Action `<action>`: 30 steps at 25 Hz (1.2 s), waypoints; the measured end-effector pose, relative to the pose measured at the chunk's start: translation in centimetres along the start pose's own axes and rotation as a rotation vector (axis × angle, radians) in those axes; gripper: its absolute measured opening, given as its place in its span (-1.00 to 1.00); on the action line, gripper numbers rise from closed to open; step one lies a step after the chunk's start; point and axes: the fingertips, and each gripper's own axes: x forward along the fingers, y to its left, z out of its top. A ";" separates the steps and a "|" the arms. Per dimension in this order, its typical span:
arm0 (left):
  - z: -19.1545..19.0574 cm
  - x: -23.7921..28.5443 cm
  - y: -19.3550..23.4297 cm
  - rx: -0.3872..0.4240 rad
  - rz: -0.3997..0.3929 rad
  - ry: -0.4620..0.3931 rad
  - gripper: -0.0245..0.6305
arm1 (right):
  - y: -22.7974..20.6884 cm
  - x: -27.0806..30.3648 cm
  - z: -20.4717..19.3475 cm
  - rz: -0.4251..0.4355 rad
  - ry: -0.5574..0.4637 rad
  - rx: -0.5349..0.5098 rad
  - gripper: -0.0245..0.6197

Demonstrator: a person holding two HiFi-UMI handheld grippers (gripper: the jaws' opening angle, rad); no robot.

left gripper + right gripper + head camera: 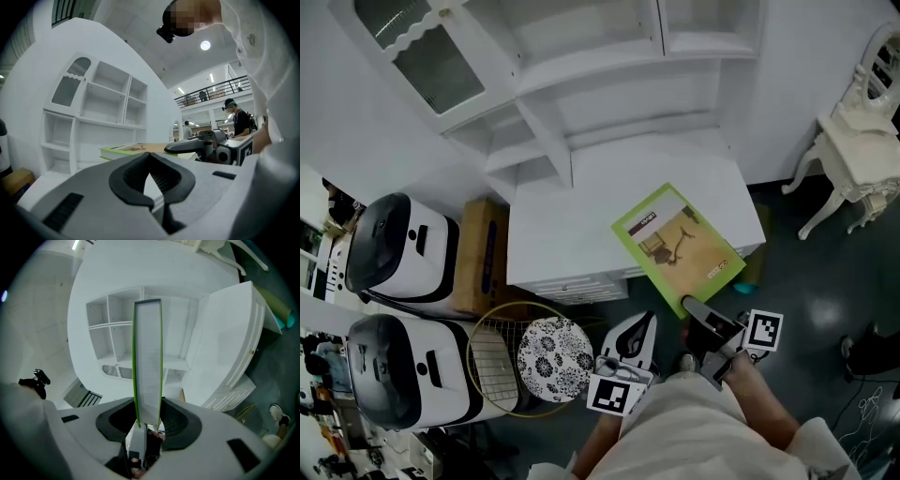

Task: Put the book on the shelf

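The book has been picked up but not yet shelved. It is gripped at its near edge by the right tongs and held flat over the front right corner of the desk, partly past the desk's edge. Whether it touches the desk top cannot be told. In the right gripper view the green-edged page block is seen clamped between the pads, aimed at the shelf compartments. The left tongs are closed on nothing and held just off the desk's front edge.

What is left, it is judged, is the carry across the desk and the placing into a compartment of the shelf, which rises at the desk's back. Every compartment in view is bare.

The desk top is white and bare. Left of the desk are a cardboard box and two white rounded appliances. In front of the desk a wire basket is seen. Right of the desk, a white chair stands on a dark floor.
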 end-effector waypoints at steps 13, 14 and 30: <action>-0.1 0.2 7.8 -0.006 -0.064 -0.004 -0.92 | -0.4 7.2 -1.3 0.008 -0.028 -0.026 -0.44; 0.0 0.2 8.2 -0.006 -0.070 -0.003 -0.92 | -0.5 7.6 -1.3 0.004 -0.032 -0.028 -0.44; 0.1 0.5 12.4 -0.016 -0.096 0.013 -0.92 | -1.2 11.6 -0.7 0.038 -0.080 0.063 -0.44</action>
